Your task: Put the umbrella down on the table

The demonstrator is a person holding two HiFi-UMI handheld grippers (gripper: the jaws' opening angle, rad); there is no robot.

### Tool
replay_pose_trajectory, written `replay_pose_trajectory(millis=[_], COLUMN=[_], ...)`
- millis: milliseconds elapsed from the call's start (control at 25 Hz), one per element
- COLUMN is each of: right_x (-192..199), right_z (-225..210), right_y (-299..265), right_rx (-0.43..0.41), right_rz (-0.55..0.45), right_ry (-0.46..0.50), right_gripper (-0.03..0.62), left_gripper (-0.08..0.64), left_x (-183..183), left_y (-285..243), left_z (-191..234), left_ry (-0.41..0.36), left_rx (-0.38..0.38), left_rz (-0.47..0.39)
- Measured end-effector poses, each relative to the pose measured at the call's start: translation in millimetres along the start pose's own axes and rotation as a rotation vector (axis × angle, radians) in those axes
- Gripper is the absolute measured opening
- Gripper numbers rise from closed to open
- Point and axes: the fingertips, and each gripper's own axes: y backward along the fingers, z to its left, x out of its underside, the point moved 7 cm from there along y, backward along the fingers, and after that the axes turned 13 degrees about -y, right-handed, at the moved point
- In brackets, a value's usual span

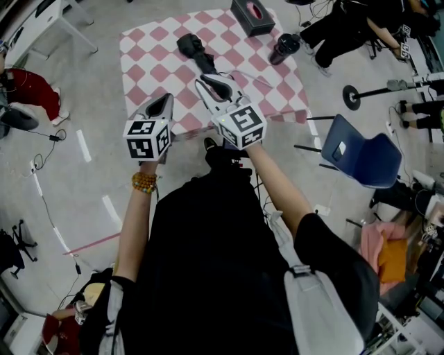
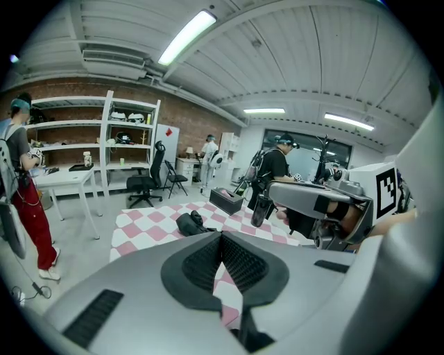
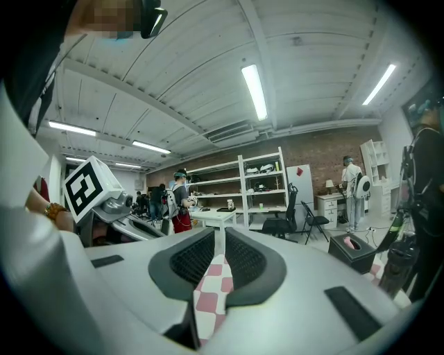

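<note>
The umbrella (image 1: 196, 50) is black, folded short and bundled into a stubby roll, and it lies flat on the table (image 1: 149, 48), on the far half of its pink-and-white checked cloth, touching neither gripper. Both grippers hang at the table's near edge. The left gripper (image 1: 166, 98) has its ribbed black pads meeting at the tips with nothing between them. The right gripper (image 1: 202, 82) has its pads a narrow slit apart, and only checked cloth shows through the slit (it grips nothing).

The head view alone takes in the whole table: a dark tissue box (image 1: 252, 15) at its far right corner and a black tumbler (image 1: 284, 48) by its right edge. The left gripper view shows the umbrella (image 2: 189, 223) low on the table, just above its own jaws, with the right gripper (image 2: 312, 201) at the side. The right gripper view has the table mostly behind its jaws; the tissue box (image 3: 352, 251) shows, the umbrella does not.
</note>
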Motion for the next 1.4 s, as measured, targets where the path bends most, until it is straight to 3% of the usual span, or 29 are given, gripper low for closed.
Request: replay_pose_trajectory(millis=[1400], right_x=[21.4], right_z=[-13.6], right_y=[6.8], right_rx=[0.031], right_rz=[0.067], right_ry=[-0.042], right_gripper=[0.023], left_gripper=[0.014], left_x=[5.6], left_y=[-3.8], left_z=[-5.3], left_ry=[0.002], left_rx=[0.015], left_rz=[0.018])
